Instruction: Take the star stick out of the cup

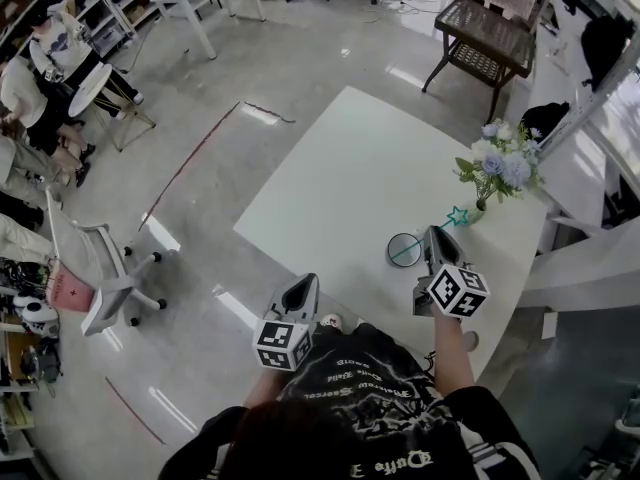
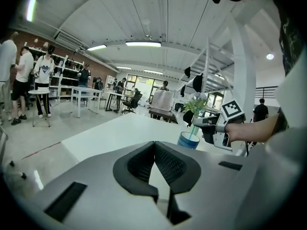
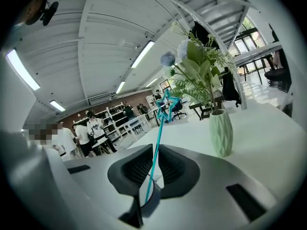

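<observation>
The star stick (image 1: pixel 458 215) is thin and teal, with an open star at its top; it leans out of a clear cup (image 1: pixel 404 250) on the white table (image 1: pixel 340 188). My right gripper (image 1: pixel 432 234) is at the cup's right side, above the rim. In the right gripper view the stick (image 3: pixel 160 123) runs up between the pads of my right gripper (image 3: pixel 156 150), which is shut on it, and the cup's rim (image 3: pixel 152 195) shows just below. My left gripper (image 1: pixel 303 283) hangs at the table's near edge, shut and empty; its view shows the bluish cup (image 2: pixel 188 140) ahead.
A pale green vase (image 3: pixel 221 132) of flowers (image 1: pixel 500 163) stands on the table just right of the cup. An office chair (image 1: pixel 105 268) is on the floor at the left, a wicker table (image 1: pixel 490 33) is beyond, and people stand by shelves (image 2: pixel 29 80).
</observation>
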